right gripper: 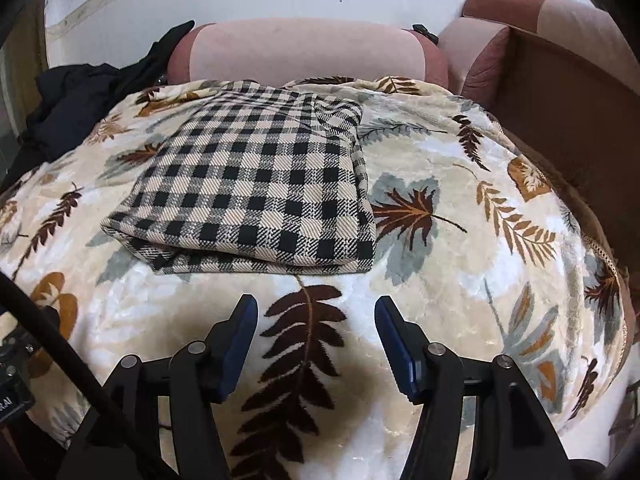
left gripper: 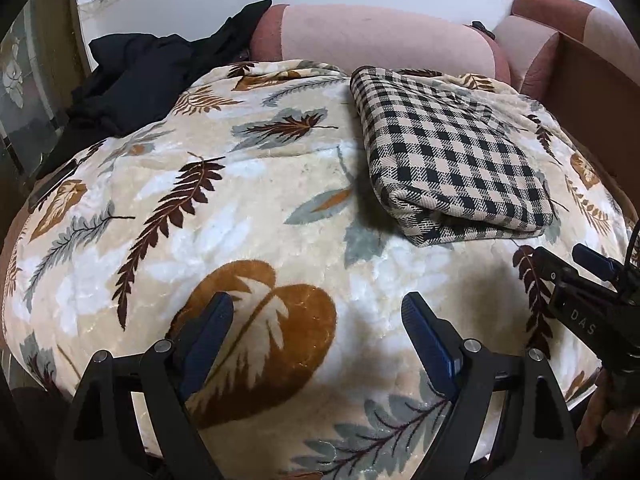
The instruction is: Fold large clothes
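Observation:
A black-and-beige checked garment (left gripper: pixel 452 152) lies folded into a flat rectangle on a leaf-patterned blanket (left gripper: pixel 240 208). It also shows in the right wrist view (right gripper: pixel 256 188), just ahead of my right gripper (right gripper: pixel 316 312). My left gripper (left gripper: pixel 318 308) is open and empty above the blanket, to the left of and nearer than the garment. My right gripper is open and empty too, a short way in front of the garment's near folded edge. The right gripper also shows at the right edge of the left wrist view (left gripper: pixel 588 292).
A pile of black clothes (left gripper: pixel 136 76) lies at the blanket's far left. Pink sofa cushions (left gripper: pixel 380 40) stand behind, against a white wall. A brown cardboard box (right gripper: pixel 568 96) stands at the right. The blanket (right gripper: pixel 460 280) drops away at its right edge.

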The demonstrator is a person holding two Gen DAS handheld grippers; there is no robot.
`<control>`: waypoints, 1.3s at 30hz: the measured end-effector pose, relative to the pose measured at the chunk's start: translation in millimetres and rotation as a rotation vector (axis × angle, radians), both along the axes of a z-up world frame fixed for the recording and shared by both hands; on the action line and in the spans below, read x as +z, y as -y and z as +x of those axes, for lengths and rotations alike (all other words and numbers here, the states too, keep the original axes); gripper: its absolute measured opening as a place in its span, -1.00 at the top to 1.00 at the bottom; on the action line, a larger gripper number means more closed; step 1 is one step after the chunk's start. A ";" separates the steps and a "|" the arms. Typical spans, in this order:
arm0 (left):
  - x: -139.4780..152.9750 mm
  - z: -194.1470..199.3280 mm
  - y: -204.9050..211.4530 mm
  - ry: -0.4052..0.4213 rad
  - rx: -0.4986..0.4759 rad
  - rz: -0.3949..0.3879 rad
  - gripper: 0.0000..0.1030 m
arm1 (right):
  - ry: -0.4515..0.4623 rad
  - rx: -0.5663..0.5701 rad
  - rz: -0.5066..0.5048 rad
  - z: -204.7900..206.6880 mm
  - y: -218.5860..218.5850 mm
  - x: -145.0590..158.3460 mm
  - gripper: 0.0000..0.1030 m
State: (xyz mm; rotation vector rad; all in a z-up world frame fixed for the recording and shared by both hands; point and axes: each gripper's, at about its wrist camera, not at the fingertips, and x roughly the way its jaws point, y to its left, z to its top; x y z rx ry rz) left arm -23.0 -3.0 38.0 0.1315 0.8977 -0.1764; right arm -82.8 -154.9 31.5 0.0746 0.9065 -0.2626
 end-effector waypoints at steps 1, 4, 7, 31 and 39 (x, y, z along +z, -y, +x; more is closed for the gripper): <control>-0.8 0.1 0.0 -0.001 0.002 0.003 -0.65 | -0.005 -0.003 -0.011 0.7 -0.1 -0.9 -0.27; -2.6 1.3 -0.4 -0.005 0.002 0.007 -0.65 | -0.020 -0.012 -0.044 2.3 -1.3 -3.4 -0.28; -3.3 1.2 0.4 -0.005 0.000 0.011 -0.65 | -0.040 -0.018 -0.065 3.8 -1.0 -6.8 -0.29; -33.5 22.6 -1.6 0.004 -0.026 0.033 -0.65 | 0.027 -0.074 -0.150 -0.4 -1.2 -15.1 -0.41; -33.6 30.3 -8.7 -0.011 -0.001 0.016 -0.65 | 0.004 -0.062 -0.084 16.3 -4.1 -25.9 -0.41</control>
